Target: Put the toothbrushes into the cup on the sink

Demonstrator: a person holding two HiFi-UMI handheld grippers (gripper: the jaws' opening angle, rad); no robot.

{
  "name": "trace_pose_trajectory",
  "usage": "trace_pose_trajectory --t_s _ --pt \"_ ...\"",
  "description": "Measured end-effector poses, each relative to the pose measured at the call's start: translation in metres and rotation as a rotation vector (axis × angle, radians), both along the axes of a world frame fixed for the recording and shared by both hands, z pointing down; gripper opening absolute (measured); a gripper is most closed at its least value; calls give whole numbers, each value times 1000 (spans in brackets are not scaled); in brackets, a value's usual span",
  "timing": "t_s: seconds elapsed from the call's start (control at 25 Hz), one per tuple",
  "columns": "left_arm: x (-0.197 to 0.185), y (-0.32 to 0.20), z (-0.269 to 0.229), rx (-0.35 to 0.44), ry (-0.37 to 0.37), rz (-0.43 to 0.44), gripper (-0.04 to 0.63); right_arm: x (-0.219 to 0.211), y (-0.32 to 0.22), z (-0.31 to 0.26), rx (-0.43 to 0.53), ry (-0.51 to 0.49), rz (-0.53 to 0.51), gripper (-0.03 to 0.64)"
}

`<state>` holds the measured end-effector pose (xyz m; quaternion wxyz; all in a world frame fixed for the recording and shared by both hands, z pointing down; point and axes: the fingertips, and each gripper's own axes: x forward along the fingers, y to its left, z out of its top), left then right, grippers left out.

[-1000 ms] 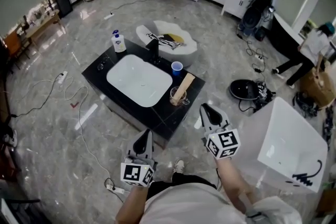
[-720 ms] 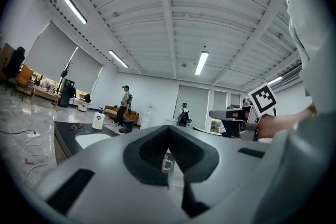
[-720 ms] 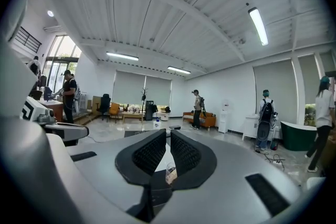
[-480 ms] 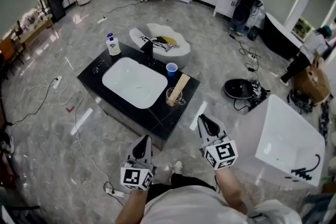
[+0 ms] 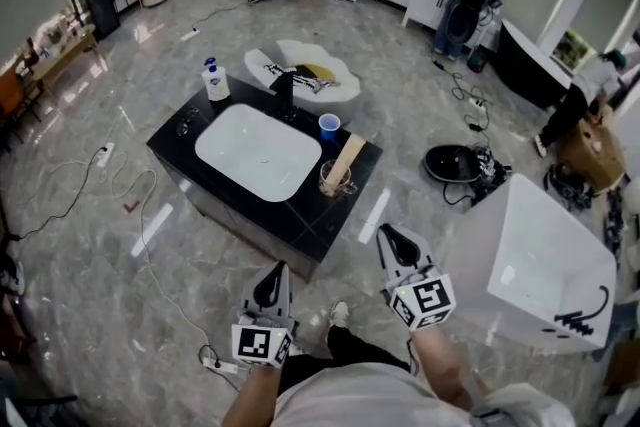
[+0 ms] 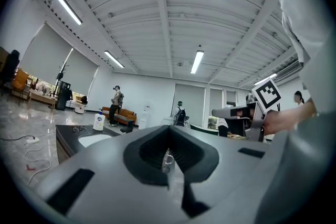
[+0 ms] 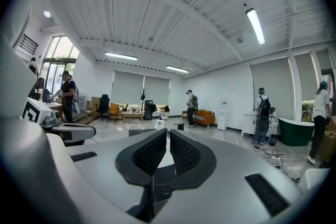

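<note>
— If the toothbrushes are what you want, where do they lie?

— Too small for you to pick out with certainty. A flat tan piece (image 5: pixel 348 159) leans out of the clear cup (image 5: pixel 338 183), which stands on the black desk (image 5: pixel 305 215) just beside the right end of the sink (image 5: pixel 250 150). It may be the brushes or their pack; that cannot be told. A blue cup (image 5: pixel 328 125) stands a little apart, nearer the faucet (image 5: pixel 285 95). If the tan piece is the brushes, they stand in a cup as the task wants; if not, they are out of sight.

— How would they handle?

— Light, stiff and thin, by my judgement, with smooth handles that can twist in a pinch. Take one at mid-handle, across its flat sides, clear of the bristles. The clear cup looks like glass and light enough to tip, so lower things into it rather than drop them.

— And the grippers?

— Your left gripper (image 5: pixel 272 267) and right gripper (image 5: pixel 386 231) hang well short of the desk, close to your body. On each, the jaws are pressed together, with only a sliver of light between the pads and nothing in them.

— Anything to read?

— No. The soap bottle (image 5: pixel 213 80) at the far left corner carries a label too small to read. The cubes on your grippers show only black-and-white square markers.
</note>
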<state>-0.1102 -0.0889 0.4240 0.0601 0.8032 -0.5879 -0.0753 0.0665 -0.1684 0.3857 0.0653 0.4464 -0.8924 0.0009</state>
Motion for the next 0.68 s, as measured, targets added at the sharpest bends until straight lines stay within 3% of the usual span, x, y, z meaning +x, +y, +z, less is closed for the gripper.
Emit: trace_pose_trajectory --t_s 0.68 --pt "-2 3 -2 2 13 53 2 2 20 -5 -5 -17 47 46"
